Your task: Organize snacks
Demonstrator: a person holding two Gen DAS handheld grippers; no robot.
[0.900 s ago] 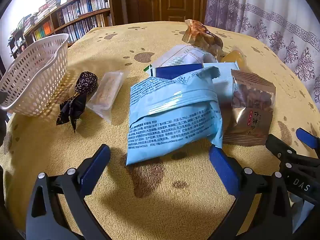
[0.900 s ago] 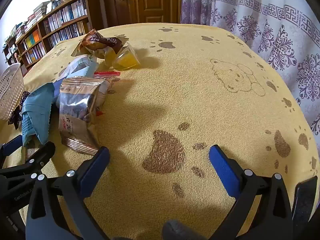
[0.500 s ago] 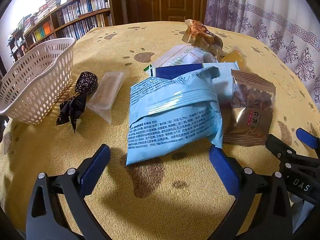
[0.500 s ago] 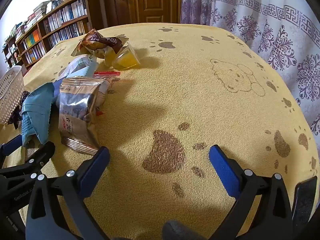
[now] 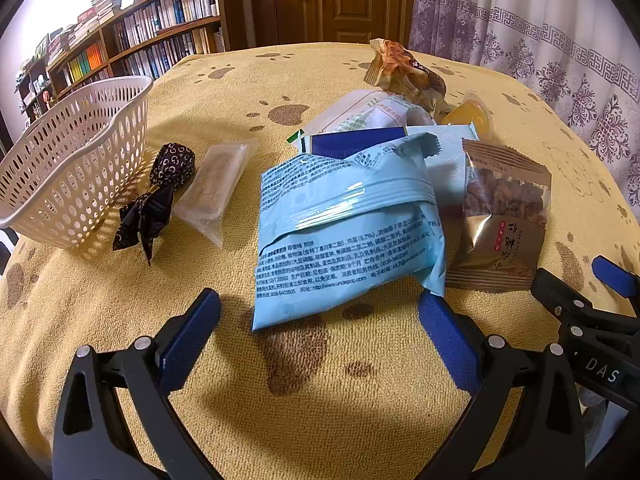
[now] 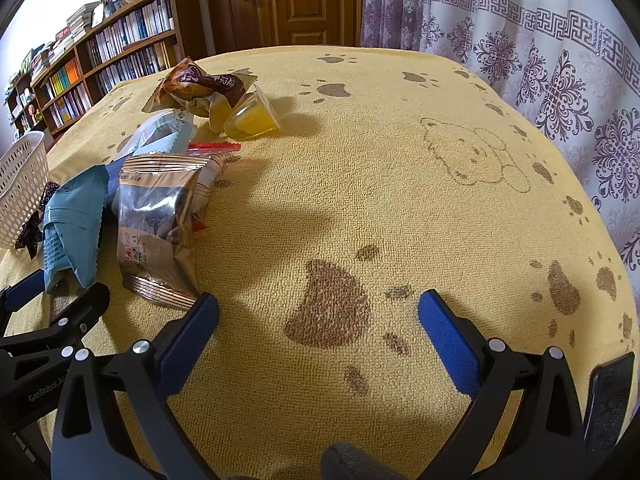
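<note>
A pile of snacks lies on the yellow paw-print cloth. In the left wrist view a light blue bag (image 5: 348,232) sits just ahead of my open left gripper (image 5: 320,312), with a brown nut pouch (image 5: 502,216) to its right. Left of the bag lie a clear wrapped bar (image 5: 214,188) and a dark patterned candy (image 5: 160,192), beside the white basket (image 5: 76,160). Behind are a white pouch (image 5: 368,112), a brown pastry wrapper (image 5: 404,76) and an orange jelly cup (image 5: 470,118). My right gripper (image 6: 318,312) is open over bare cloth, the nut pouch (image 6: 158,224) at its left finger.
The right gripper's body (image 5: 592,320) shows at the lower right of the left wrist view. A bookshelf (image 5: 132,48), a wooden door (image 5: 328,0) and a patterned curtain (image 6: 540,52) surround the table. Bare cloth (image 6: 400,184) stretches to the right of the pile.
The white basket has slid a little to the right, closer to the dark candy. Both grippers and the snacks have held still.
</note>
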